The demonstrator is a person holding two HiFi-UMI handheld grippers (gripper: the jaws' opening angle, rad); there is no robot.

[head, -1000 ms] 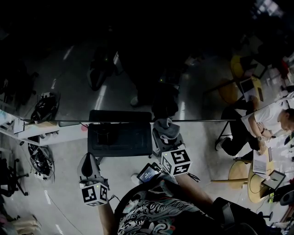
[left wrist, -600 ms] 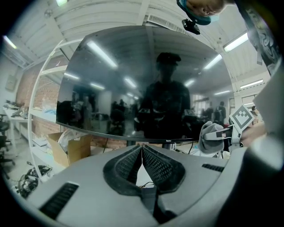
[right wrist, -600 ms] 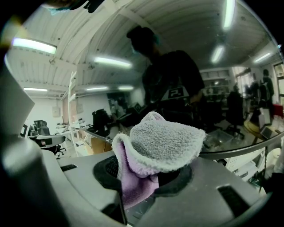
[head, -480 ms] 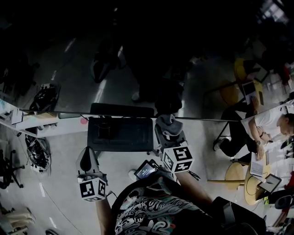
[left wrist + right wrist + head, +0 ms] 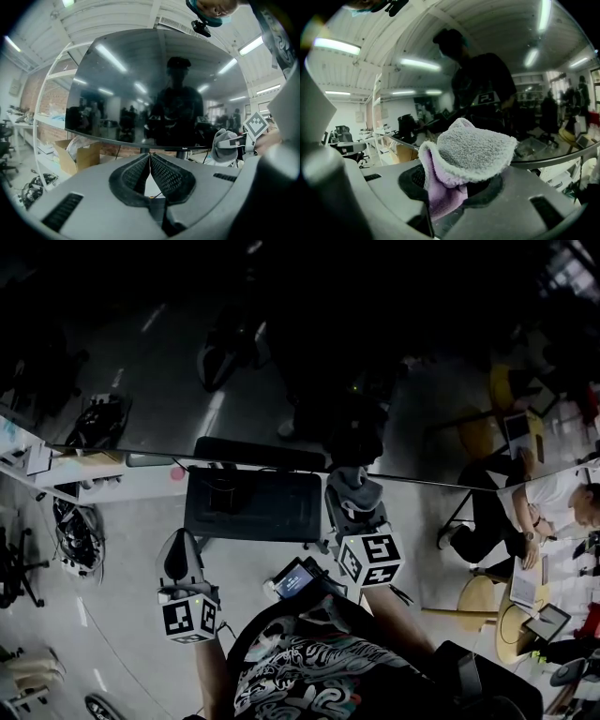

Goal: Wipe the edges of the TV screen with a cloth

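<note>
The TV screen (image 5: 281, 352) is a big dark reflective panel, and its lower edge (image 5: 450, 482) runs across the head view. My right gripper (image 5: 352, 495) is shut on a grey and lilac cloth (image 5: 354, 484), which it presses against that lower edge just right of the stand. The right gripper view shows the cloth (image 5: 471, 150) bunched over the jaws with the screen's edge (image 5: 555, 157) beside it. My left gripper (image 5: 180, 542) hangs lower left, away from the screen, shut and empty. In the left gripper view the screen (image 5: 154, 84) and the cloth (image 5: 224, 146) lie beyond the closed jaws (image 5: 150, 157).
A dark TV stand (image 5: 253, 507) sits under the screen's middle. White shelving (image 5: 112, 486) stands at the left, with a cardboard box (image 5: 77, 154) below the screen. A person (image 5: 553, 502) sits at round tables on the right. A small lit device (image 5: 295, 579) hangs at my chest.
My right gripper has slid the cloth slightly to the right along the screen's lower edge. The left gripper has stayed put, still shut.
</note>
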